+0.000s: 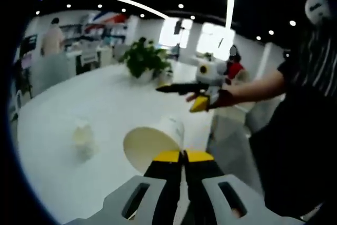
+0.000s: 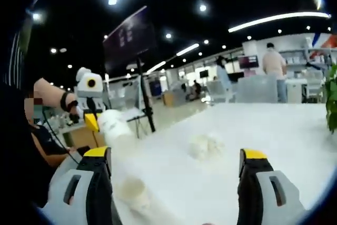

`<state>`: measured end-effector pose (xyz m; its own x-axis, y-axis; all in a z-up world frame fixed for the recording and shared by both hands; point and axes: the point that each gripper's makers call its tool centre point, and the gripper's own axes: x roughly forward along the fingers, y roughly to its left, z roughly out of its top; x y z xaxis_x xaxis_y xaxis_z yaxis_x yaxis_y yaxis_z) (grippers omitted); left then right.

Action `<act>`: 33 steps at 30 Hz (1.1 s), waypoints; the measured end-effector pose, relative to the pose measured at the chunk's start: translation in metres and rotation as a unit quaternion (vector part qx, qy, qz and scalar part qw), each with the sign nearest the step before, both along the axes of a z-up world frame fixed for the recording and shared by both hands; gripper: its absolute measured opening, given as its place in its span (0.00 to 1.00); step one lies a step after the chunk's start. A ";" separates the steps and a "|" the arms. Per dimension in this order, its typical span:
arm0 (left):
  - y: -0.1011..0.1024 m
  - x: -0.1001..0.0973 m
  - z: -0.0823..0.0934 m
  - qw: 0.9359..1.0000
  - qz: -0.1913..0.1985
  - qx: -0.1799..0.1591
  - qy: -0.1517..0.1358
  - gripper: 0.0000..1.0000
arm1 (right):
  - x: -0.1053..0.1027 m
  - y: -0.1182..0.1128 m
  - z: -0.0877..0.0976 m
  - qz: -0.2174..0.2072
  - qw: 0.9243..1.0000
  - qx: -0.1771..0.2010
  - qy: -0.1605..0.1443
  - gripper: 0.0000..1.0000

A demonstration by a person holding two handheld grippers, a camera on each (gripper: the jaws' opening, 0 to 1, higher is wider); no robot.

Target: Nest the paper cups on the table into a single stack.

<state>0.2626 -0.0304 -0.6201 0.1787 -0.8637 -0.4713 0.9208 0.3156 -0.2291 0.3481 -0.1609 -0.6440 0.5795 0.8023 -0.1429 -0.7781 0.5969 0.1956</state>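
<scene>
Left gripper view: a paper cup is pinched by its rim between the closed jaws of the left gripper, mouth turned toward the camera, lifted above the white table. A second cup is seen blurred on the tabletop. The right gripper is held wide, nothing between its jaws, with two cups resting ahead and another cup near its left jaw.

A: Where is there room on the desk?
B: Between the open jaws, toward 12 o'clock. The crumpled cups sit in the way.
A: Anything else?
B: A cup at 8 o'clock and a plant far back.
</scene>
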 end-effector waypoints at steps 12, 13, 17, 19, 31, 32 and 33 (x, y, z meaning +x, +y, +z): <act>0.003 -0.012 -0.005 0.997 -0.049 0.060 -0.020 0.00 | -0.007 0.003 -0.020 0.020 0.997 -0.078 -0.007 1.00; 0.003 -0.012 -0.006 0.996 -0.052 0.065 -0.024 0.00 | -0.007 0.004 -0.021 0.022 0.996 -0.084 -0.010 1.00; 0.003 -0.014 -0.010 0.993 -0.067 0.091 -0.031 0.00 | -0.010 0.006 -0.024 0.029 0.995 -0.095 -0.015 1.00; 0.004 -0.015 -0.011 0.991 -0.077 0.105 -0.034 0.00 | -0.011 0.007 -0.024 0.030 0.995 -0.094 -0.014 1.00; 0.005 -0.022 -0.015 0.970 -0.143 0.183 -0.071 0.00 | -0.013 0.006 -0.027 0.025 0.994 -0.104 -0.016 1.00; 0.005 -0.024 -0.016 0.968 -0.149 0.188 -0.070 0.00 | -0.013 0.006 -0.028 0.024 0.994 -0.104 -0.015 1.00; 0.004 -0.025 -0.016 0.966 -0.157 0.194 -0.074 0.00 | -0.013 0.006 -0.028 0.024 0.994 -0.104 -0.014 1.00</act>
